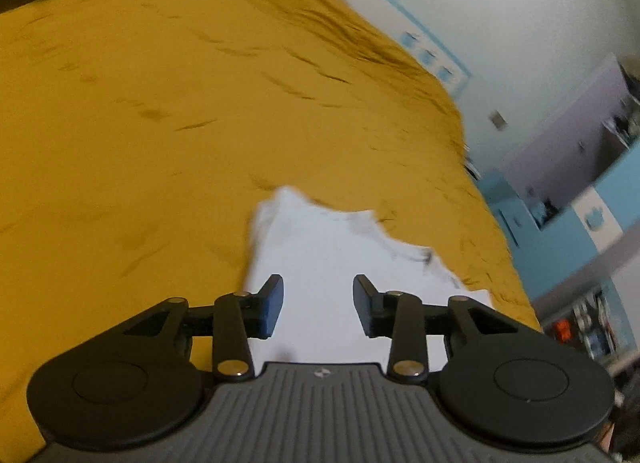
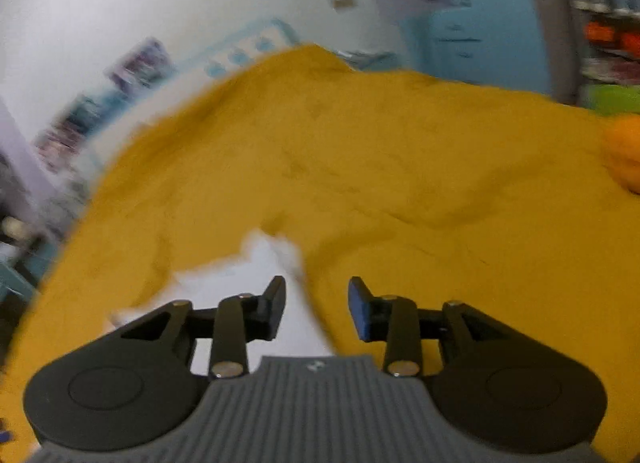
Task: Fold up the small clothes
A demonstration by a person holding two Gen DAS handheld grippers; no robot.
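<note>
A small white garment (image 1: 332, 251) with a dark print lies flat on the mustard-yellow bedspread (image 1: 140, 123). My left gripper (image 1: 318, 305) hovers over its near part, jaws apart, with nothing pinched between the blue pads. In the right wrist view the same white garment (image 2: 256, 283) shows left of centre on the yellow bedspread (image 2: 400, 183). My right gripper (image 2: 317, 309) stands open above its right edge, holding nothing. Both views are blurred.
A white wall (image 1: 520, 23) with blue-framed pictures runs behind the bed. Blue cabinets (image 2: 480, 35) and cluttered shelves (image 2: 604, 15) stand beyond the bed's far edge. An orange round object (image 2: 626, 151) rests on the bedspread at far right.
</note>
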